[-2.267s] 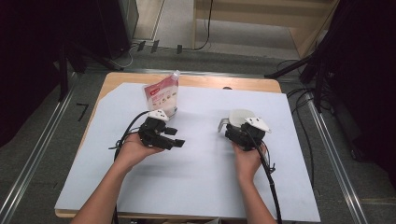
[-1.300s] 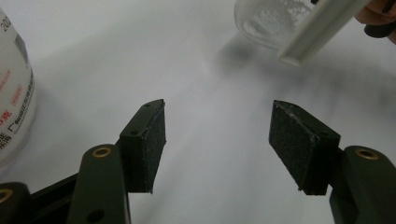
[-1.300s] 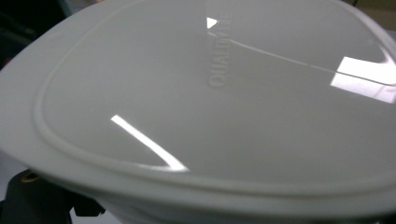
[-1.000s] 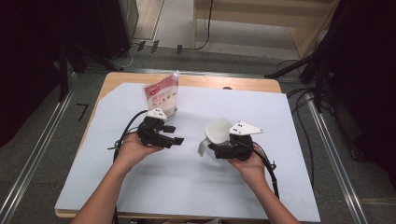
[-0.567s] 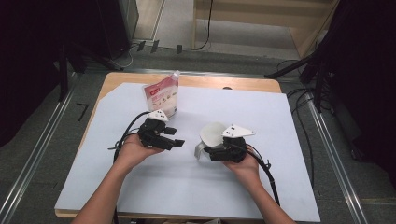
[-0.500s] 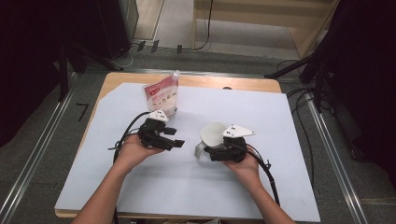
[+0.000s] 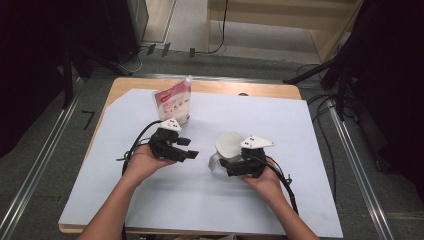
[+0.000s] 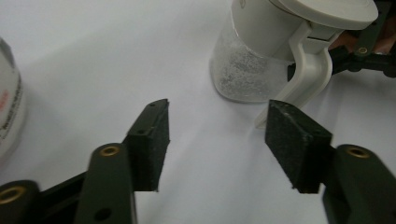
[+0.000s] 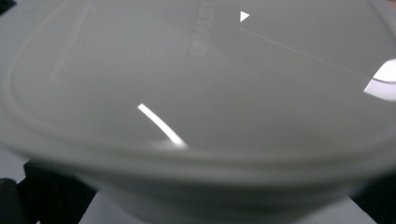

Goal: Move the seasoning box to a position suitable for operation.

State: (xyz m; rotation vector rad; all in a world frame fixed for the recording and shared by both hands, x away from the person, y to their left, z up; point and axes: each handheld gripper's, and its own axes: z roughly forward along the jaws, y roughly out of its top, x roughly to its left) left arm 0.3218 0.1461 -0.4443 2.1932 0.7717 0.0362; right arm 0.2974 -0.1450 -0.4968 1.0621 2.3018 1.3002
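Bench [image 7: 300, 200], covered by a pale sheet. Lidded white jug [image 7: 229, 150] sits near the middle, tilted, handle toward 7 o'clock in the high view. Right gripper [image 7: 235, 167] grips the jug from the 5 o'clock side; jaws spread wide around its body, having just opened a little further. In the right gripper view the jug's lid [image 9: 196, 93] sits blurred right against the lens.

Left gripper [image 7: 190, 148] lies at 9 o'clock of the jug, pointing toward it, apart from it. Jaws released, nothing between them, though they have just been closing somewhat. In the left gripper view the jug's clear lower wall [image 8: 243, 74] is speckled inside; handle [image 8: 308, 79] faces the jaws.

Red-and-white pouch [image 7: 173, 102] stands at 11 o'clock of the left gripper, near the bench's far edge.
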